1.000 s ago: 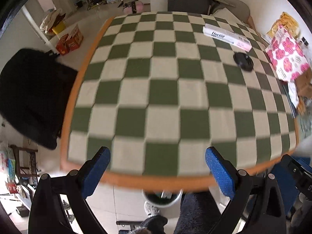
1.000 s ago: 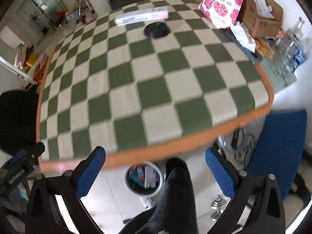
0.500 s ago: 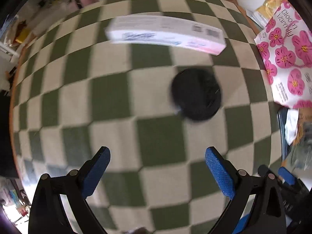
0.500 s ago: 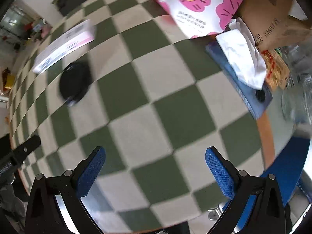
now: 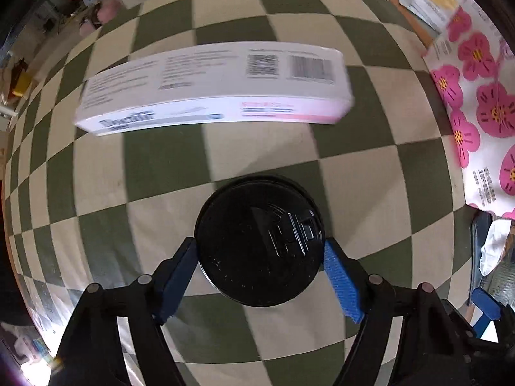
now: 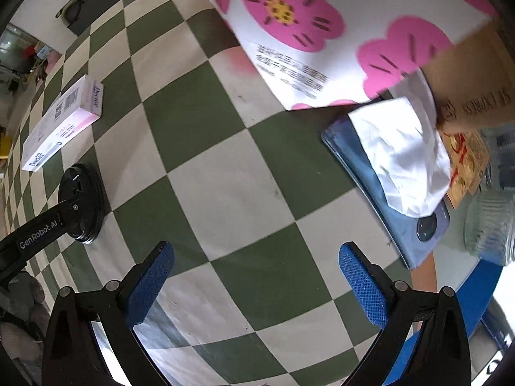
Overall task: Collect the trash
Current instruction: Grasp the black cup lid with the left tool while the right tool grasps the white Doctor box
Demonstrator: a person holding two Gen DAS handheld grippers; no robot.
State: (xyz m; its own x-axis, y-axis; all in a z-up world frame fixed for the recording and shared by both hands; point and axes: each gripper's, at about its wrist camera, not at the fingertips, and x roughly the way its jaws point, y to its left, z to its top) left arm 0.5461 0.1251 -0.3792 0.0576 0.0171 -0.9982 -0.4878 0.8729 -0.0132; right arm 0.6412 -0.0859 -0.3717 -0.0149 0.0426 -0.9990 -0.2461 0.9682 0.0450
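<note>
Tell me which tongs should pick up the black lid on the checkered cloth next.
Left. The left tongs already straddle the black lid, a blue pad at each side. The right tongs hang open over bare checkered cloth, well away from it.

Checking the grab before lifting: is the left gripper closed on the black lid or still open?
Closed on it: both fingers of the left gripper press the black lid's rim.

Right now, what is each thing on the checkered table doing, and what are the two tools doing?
Left tool: shut on the black round lid, a pad on each side.
Black round lid: flat on the table, gripped.
Right tool: open, empty, above the cloth.
White and pink box: lying flat, closed, untouched.
White tissue: crumpled, resting on the blue phone.
Flowered bag: lying at the table's edge.
</note>
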